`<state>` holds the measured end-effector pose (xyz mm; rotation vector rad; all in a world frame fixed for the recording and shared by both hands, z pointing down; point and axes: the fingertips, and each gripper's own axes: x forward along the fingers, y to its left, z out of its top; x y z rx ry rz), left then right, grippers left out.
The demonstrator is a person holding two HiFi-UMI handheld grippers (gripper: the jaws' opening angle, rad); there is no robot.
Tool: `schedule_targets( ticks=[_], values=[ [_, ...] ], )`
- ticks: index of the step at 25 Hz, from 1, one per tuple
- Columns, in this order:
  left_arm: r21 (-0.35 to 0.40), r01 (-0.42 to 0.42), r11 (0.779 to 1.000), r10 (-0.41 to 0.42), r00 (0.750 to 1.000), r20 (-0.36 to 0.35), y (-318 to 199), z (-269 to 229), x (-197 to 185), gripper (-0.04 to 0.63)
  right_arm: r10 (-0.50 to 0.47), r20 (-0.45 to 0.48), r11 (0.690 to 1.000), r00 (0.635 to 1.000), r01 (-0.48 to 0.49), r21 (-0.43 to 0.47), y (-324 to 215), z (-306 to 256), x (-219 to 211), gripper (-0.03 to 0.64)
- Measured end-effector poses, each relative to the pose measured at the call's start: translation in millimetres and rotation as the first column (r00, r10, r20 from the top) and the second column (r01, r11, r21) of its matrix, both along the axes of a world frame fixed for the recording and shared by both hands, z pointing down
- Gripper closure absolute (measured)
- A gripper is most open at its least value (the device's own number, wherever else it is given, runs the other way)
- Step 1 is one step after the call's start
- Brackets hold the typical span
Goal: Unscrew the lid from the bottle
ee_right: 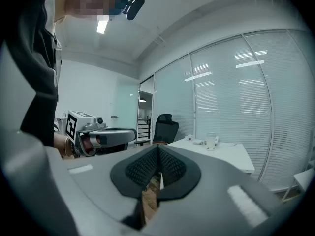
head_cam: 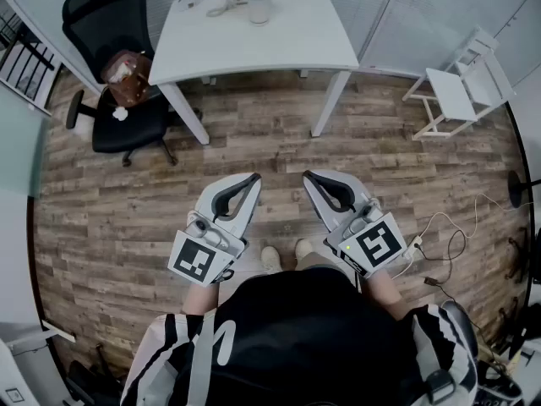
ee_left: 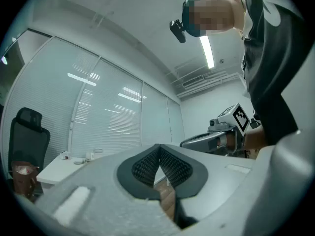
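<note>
A clear bottle with a pale lid (head_cam: 258, 0) stands at the far edge of the white table (head_cam: 287, 41); it shows small in the right gripper view (ee_right: 211, 141). My left gripper (head_cam: 254, 178) and right gripper (head_cam: 308, 177) hang side by side over the wooden floor, well short of the table. Both are shut with nothing between the pads. In the left gripper view the jaws (ee_left: 158, 147) meet at the tips and the right gripper (ee_left: 224, 134) shows beside them. The right gripper view shows its jaws (ee_right: 158, 148) closed, with the left gripper (ee_right: 96, 134) at the left.
A black office chair (head_cam: 118, 83) with a brownish bag on its seat stands left of the table. A white folding chair (head_cam: 461, 87) is at the right. Cables (head_cam: 448, 244) lie on the floor by my right side. Small items sit beside the bottle on the table.
</note>
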<state>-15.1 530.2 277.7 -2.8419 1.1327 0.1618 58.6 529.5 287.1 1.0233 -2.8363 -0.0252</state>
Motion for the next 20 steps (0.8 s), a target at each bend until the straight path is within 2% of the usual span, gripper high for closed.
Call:
schedule_targets(
  ticks=[16, 20],
  values=[
    [-0.002, 0.009, 1.000, -0.009, 1.000, -0.024, 8, -2, -13, 0.600, -0.006, -0.049, 1.000, 0.999, 0.006, 0.005, 6, 2, -11, 0.617],
    [0.002, 0.011, 1.000, -0.011, 0.999, -0.043, 10, -2, -24, 0.600, 0.021, -0.011, 1.000, 1.000, -0.021, 0.020, 5, -2, -14, 0.617]
  ],
)
